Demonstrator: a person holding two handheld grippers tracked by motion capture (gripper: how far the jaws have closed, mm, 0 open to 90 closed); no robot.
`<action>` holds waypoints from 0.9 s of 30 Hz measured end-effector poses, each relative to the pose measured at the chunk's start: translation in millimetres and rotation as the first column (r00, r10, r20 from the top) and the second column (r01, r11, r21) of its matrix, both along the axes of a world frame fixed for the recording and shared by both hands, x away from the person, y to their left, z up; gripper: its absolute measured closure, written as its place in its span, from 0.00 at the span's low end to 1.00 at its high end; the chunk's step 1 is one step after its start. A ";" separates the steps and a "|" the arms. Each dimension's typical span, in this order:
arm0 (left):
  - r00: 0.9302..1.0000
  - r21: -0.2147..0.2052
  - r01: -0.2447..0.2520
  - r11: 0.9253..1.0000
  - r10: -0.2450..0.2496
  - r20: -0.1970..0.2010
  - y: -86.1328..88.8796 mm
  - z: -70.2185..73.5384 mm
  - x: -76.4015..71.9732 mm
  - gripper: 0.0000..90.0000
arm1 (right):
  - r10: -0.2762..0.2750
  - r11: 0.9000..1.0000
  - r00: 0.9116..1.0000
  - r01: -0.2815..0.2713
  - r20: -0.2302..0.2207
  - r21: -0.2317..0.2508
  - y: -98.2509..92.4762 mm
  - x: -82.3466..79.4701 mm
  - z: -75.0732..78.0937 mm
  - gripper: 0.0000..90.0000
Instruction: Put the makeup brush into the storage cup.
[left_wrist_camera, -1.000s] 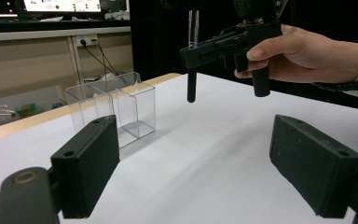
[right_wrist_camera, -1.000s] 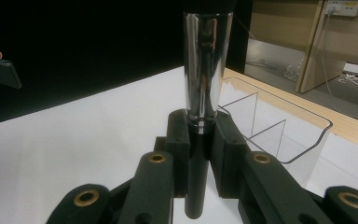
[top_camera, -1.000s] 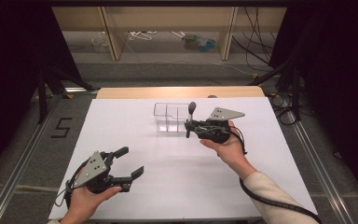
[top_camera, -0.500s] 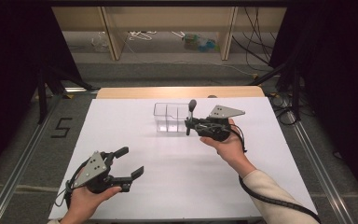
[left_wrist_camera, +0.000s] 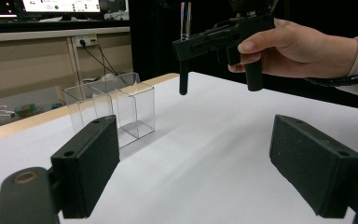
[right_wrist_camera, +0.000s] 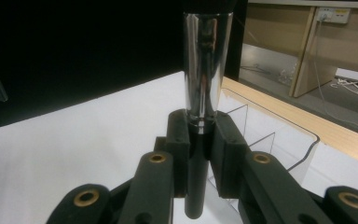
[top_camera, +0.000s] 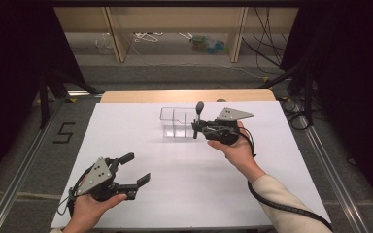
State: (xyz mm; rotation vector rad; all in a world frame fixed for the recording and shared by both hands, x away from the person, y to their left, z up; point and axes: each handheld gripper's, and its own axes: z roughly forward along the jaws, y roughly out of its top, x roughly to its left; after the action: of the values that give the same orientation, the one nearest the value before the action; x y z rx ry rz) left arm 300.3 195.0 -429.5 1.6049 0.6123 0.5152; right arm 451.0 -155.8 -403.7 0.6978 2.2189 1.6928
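Standing upright between the pads of the right gripper (top_camera: 197, 130), the slim cylindrical tool with a black lower shaft and a shiny chrome upper section (right_wrist_camera: 204, 93) is pinched at the junction of its two sections. In the right gripper view the two black jaws are pressed against the shaft from both sides, the dark lower end hanging free beneath them and the chrome part rising above. In the left gripper view the tool (left_wrist_camera: 184, 70) hangs in the air, its lower tip clear of the surface (no contact with the desk is visible there).

In the high view the tool sits at the right end of the clear rectangular plastic organiser box with internal dividers (top_camera: 177, 124); whether it is over a compartment or just beside the box cannot be determined. The box rests on the white desk (top_camera: 184, 194), toward the far edge, where a strip of light wood shows.

The person's right hand (top_camera: 233, 145) carries the right gripper, with a cream sleeve and a black cable trailing toward the near right corner.

The left gripper (top_camera: 131, 170) is held low near the front left of the desk, well apart from the box. Its jaws are spread wide with nothing between them.
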 end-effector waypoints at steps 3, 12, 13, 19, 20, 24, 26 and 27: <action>1.000 0.003 0.001 1.000 -0.001 -0.001 0.3 -0.3 0.4 0.17 | -0.006 1.000 1.000 0.006 0.001 -0.007 -0.6 0.7 0.4 0.88; 1.000 0.006 -0.001 1.000 0.001 0.002 1.3 -0.2 1.3 0.18 | -0.011 1.000 1.000 0.011 0.010 -0.012 -0.2 4.2 1.0 0.88; 1.000 0.006 -0.001 1.000 0.001 0.001 1.3 -0.2 1.2 0.17 | -0.010 1.000 1.000 0.010 0.008 -0.012 0.1 4.2 1.5 0.88; 1.000 0.001 -0.003 1.000 0.003 -0.001 1.6 -0.3 1.5 0.17 | -0.026 1.000 0.999 0.027 0.020 -0.014 0.9 5.3 3.2 0.88; 1.000 0.003 -0.003 1.000 0.003 0.000 1.7 -0.2 1.5 0.18 | -0.017 1.000 1.000 0.017 0.014 -0.013 1.2 5.8 3.3 0.88; 1.000 0.000 -0.005 1.000 0.005 -0.002 1.7 -0.3 1.5 0.18 | -0.013 1.000 1.000 0.014 0.014 -0.014 2.5 6.5 4.0 0.88; 1.000 0.001 -0.003 1.000 0.003 0.000 1.7 -0.2 1.5 0.18 | -0.015 1.000 1.000 0.015 0.017 -0.019 2.4 6.9 4.9 0.88; 1.000 0.001 -0.003 1.000 0.003 0.000 1.7 -0.2 1.4 0.18 | -0.018 1.000 1.000 0.018 0.016 -0.014 2.7 7.0 5.2 0.88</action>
State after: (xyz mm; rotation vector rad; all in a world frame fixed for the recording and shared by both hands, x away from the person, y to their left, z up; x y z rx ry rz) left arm 301.7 196.6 -429.7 1.6051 0.6144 0.5176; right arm 458.0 -153.1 -398.4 0.6966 2.2058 1.6663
